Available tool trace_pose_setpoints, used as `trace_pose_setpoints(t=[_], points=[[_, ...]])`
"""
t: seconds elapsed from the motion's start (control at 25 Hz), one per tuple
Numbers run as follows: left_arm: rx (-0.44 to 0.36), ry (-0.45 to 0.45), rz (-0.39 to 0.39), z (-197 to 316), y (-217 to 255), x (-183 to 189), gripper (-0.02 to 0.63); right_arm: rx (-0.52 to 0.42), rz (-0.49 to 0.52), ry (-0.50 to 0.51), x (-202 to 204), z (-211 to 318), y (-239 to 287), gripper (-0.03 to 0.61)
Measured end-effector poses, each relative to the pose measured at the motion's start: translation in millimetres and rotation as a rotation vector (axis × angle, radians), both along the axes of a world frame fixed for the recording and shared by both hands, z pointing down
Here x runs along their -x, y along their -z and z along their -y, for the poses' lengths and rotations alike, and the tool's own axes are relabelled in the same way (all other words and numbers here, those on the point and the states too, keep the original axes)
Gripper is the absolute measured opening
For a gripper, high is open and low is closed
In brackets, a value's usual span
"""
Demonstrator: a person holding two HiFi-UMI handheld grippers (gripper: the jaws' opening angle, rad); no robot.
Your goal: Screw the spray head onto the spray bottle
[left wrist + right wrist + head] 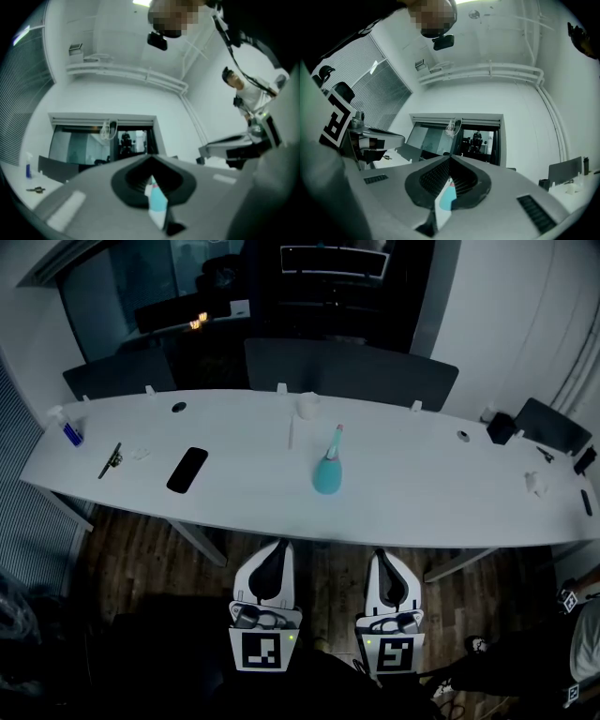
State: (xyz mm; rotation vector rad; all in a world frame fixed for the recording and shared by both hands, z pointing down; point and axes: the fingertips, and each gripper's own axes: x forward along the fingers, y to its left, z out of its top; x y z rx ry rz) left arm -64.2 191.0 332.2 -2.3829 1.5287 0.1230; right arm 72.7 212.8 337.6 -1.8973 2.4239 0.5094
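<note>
Counting two handheld grippers, left point(277, 546) and right point(387, 557): both have jaws fully closed on nothing and sit just off the near edge of the long white table point(422, 498) (over wood floor point(141, 559)). One teal cone-shaped plastic spray bottle point(327, 476) stands upright mid-table, well apart from both. One flat black phone point(187, 470) lies left of it. One small blue bottle point(70, 430) stands at the left end.

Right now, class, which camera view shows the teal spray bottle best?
The head view: the teal spray bottle stands whole and upright on the white table. The left gripper view and the right gripper view each show only a teal sliver of it, past the shut tongs of the left gripper and right gripper.
</note>
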Motion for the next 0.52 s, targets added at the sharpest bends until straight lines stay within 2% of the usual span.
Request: trace_pose_setpoints(t=[0.24, 0.52], points=[[-0.031, -0.01, -0.011, 3, 6, -6, 0.003, 0.011, -0.017, -0.003, -5, 4, -2, 0.005], [-0.021, -0.01, 0.003, 7, 2, -13, 0.003, 0.015, -0.019, 0.005, -9, 8, -4, 0.005]])
